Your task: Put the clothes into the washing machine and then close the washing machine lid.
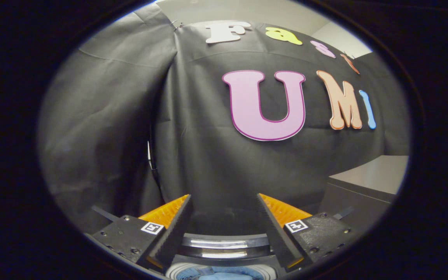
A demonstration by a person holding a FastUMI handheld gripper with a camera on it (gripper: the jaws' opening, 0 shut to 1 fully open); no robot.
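Apparently the clothes [218,275], blue cloth, already lie inside the washing machine [224,243], whose round opening sits low between the fingers, while the gripper [224,210] hangs spread and empty, so closing the lid seems left

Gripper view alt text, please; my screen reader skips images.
The gripper points at the booth's black cloth wall, fingers spread open with nothing between them. Below them sits the washing machine's round rim, blue clothes inside. A grey cabinet stands beyond, beside the wall.
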